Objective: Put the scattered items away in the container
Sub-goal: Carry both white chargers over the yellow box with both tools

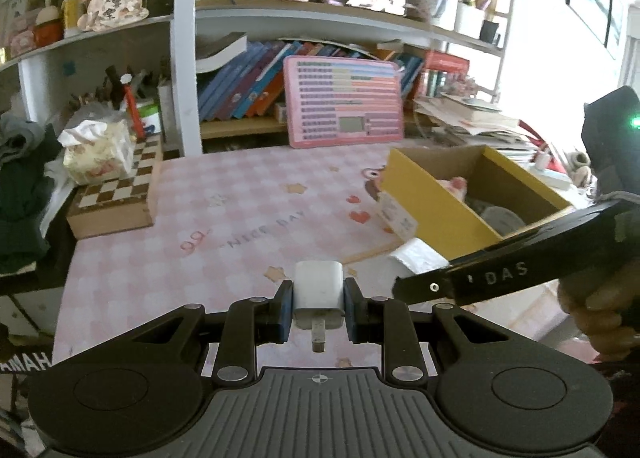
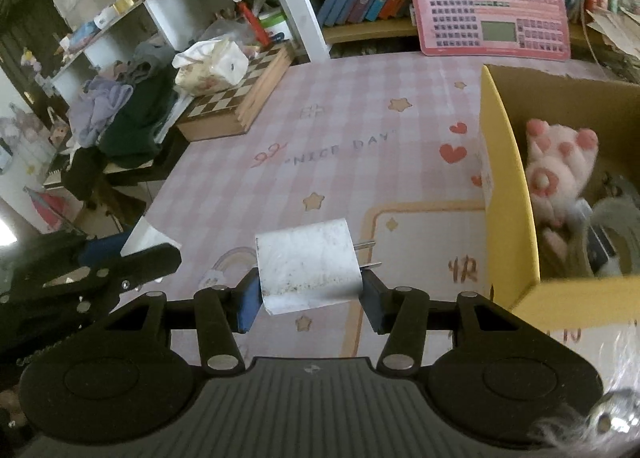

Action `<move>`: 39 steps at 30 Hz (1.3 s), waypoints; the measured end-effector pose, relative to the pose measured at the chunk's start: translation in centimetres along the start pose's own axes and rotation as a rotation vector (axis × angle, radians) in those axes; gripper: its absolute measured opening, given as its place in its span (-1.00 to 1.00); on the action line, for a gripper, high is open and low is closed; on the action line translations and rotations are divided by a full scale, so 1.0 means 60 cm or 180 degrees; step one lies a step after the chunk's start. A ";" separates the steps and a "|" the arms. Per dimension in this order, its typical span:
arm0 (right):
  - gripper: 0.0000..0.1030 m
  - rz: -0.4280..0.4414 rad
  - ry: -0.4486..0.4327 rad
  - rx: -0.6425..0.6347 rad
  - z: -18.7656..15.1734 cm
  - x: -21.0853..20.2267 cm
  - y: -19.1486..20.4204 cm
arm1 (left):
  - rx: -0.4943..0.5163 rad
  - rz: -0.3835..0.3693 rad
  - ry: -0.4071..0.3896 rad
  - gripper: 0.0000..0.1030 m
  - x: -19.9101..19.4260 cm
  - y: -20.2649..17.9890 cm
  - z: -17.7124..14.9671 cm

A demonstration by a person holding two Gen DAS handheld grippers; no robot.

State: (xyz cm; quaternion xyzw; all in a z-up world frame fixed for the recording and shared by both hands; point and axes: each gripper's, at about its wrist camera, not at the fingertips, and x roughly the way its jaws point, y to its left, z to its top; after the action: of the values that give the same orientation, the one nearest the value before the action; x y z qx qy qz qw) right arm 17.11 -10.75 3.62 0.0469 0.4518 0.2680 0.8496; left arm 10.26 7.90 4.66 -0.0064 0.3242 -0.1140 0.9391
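Observation:
My left gripper (image 1: 319,300) is shut on a small white plug adapter (image 1: 319,288) whose metal prong points back toward the camera. It hangs above the pink checked mat (image 1: 224,218). My right gripper (image 2: 308,292) is shut on a larger white charger (image 2: 308,266), its two prongs pointing right. The yellow cardboard box (image 1: 424,202) stands at the right of the mat, and the right wrist view shows that box (image 2: 508,194) holding a pink plush toy (image 2: 556,170) and grey items. The right gripper's finger (image 1: 500,270) crosses the left wrist view in front of the box, with the charger (image 1: 416,258) at its tip.
A chessboard box (image 1: 116,198) with a tissue pack (image 1: 98,154) on top sits at the mat's left edge. A pink tablet-like board (image 1: 344,102) leans against bookshelves behind. Dark clothes (image 2: 128,126) pile up at the left. Stacked papers (image 1: 472,118) lie behind the yellow box.

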 end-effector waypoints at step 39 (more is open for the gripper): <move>-0.05 -0.0699 -0.0284 0.0562 -0.199 -0.142 -0.020 | 0.0528 -0.0706 0.0102 -0.54 -0.059 -0.099 -0.080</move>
State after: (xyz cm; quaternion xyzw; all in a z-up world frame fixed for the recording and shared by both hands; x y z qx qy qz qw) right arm 4.32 -17.93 2.56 0.0836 0.4379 0.1303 0.8856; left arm 3.40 3.16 3.52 0.0373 0.3259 -0.2437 0.9127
